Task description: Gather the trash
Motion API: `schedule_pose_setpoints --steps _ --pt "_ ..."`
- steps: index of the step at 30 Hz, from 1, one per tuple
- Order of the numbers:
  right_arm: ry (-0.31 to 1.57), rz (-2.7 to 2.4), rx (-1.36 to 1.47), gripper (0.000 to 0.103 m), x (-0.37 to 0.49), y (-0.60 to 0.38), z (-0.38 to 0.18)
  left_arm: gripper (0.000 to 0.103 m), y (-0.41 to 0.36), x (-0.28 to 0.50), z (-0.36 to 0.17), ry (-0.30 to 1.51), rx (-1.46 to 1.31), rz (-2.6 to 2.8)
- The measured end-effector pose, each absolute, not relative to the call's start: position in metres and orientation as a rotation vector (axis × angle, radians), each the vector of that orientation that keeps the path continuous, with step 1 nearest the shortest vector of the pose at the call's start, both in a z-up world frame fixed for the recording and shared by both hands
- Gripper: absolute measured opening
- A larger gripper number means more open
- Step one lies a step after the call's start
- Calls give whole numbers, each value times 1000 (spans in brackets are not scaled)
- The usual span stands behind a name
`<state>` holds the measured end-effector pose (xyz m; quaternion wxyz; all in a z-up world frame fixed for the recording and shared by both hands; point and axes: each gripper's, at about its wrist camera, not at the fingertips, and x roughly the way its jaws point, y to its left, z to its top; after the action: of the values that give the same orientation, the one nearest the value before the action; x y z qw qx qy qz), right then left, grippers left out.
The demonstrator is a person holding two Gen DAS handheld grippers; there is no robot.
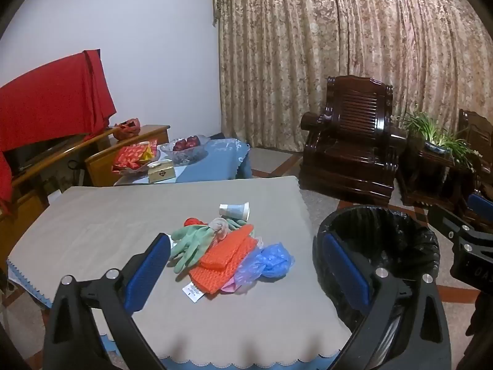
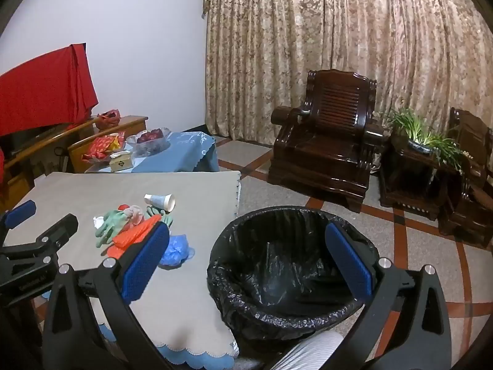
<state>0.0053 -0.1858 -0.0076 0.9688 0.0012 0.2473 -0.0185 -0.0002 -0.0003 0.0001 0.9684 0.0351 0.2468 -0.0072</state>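
Note:
A pile of trash lies on the grey-clothed table [image 1: 107,215]: green gloves [image 1: 191,243], an orange ribbed mitt [image 1: 225,256], a crumpled blue plastic bag [image 1: 271,257] and a tipped paper cup [image 1: 234,210]. My left gripper [image 1: 246,273] is open and empty, above the table just short of the pile. A bin with a black liner [image 2: 292,265] stands on the floor right of the table. My right gripper [image 2: 249,262] is open and empty above the bin's near rim. In the right wrist view the pile shows at left: gloves [image 2: 107,225], cup [image 2: 160,201], blue bag [image 2: 177,249].
Behind the table stands a low table with a blue cloth [image 1: 215,160], a glass fruit bowl [image 1: 185,148] and a tissue box [image 1: 161,171]. A dark wooden armchair [image 1: 348,141] and a potted plant [image 1: 437,138] stand at the right, before curtains. A red cloth [image 1: 52,98] drapes a cabinet at left.

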Motion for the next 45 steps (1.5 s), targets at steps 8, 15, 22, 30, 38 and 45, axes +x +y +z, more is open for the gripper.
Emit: schedule_pose_setpoints --steps 8,15,22,30,38,45 --pt "500 -39 -2 98 6 -185 -8 97 3 1 -2 501 62 -13" --pt "495 -40 -6 98 6 -184 -8 97 4 0 -3 501 64 -16" --pt "495 -40 -6 98 6 -184 -8 97 3 1 -1 506 57 -14" --pt "495 -40 -6 98 6 -184 -8 97 3 1 -1 506 57 -13" --pt "497 -39 -5 98 7 -184 -9 97 3 1 -1 506 57 -13" --pt "499 -40 -4 98 9 -183 -9 97 3 0 -3 507 56 -14"
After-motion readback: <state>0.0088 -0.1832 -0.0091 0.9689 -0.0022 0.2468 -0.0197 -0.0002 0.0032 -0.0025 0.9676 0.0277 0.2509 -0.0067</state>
